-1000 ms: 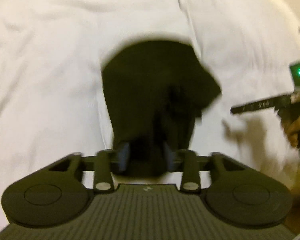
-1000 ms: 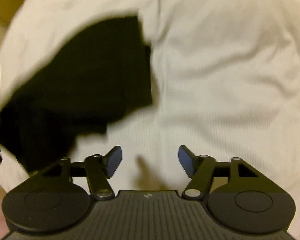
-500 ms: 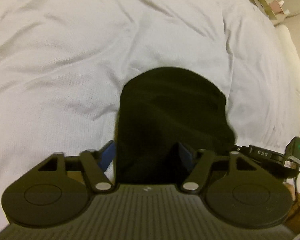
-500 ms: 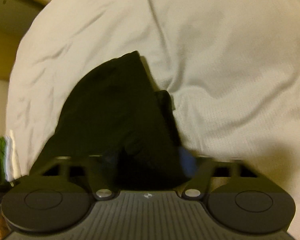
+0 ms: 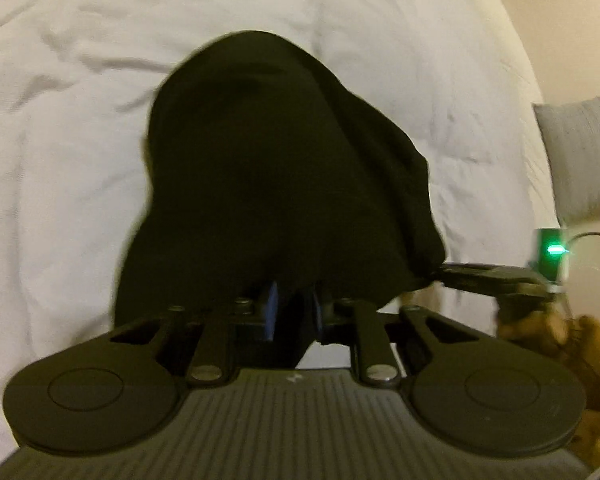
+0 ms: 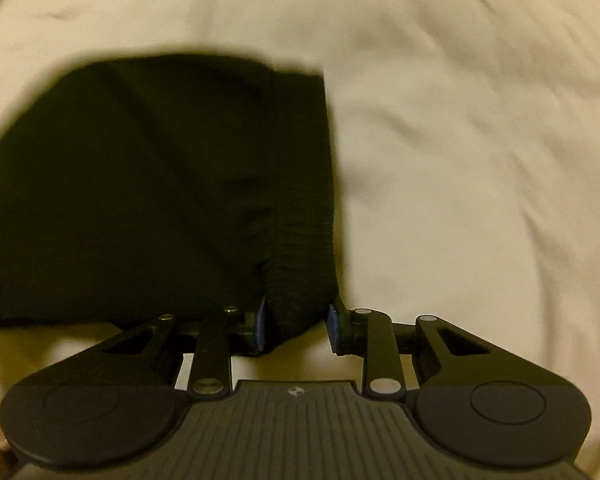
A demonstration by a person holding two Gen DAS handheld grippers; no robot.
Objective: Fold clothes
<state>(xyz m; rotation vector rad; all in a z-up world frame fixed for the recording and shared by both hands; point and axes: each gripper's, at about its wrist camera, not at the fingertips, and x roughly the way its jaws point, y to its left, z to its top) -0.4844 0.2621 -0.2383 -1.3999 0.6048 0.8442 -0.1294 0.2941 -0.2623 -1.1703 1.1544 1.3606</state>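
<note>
A black garment (image 5: 276, 168) lies bunched on the white bedcover (image 5: 60, 140), and both pairs of tongs are at its near edge; the left tongs (image 5: 292, 316) are closing with a fold of the dark cloth between their blue pads (image 5: 271, 312) — the fabric fills the narrow gap and drapes over the fingertips; the right tongs (image 6: 298, 324) are also closing, with the ribbed hem of the garment (image 6: 160, 184) between them; its left pad (image 6: 261, 326) lies against the cloth, while the right pad (image 6: 333, 328) stands just clear of it, so no full grip there yet. In the left view the other tool reaches in from the right — a green light (image 5: 554, 249) glowing on it, a hand (image 5: 540, 320) beneath; a grey pillow (image 5: 580, 156) sits at the bed's far right edge.
</note>
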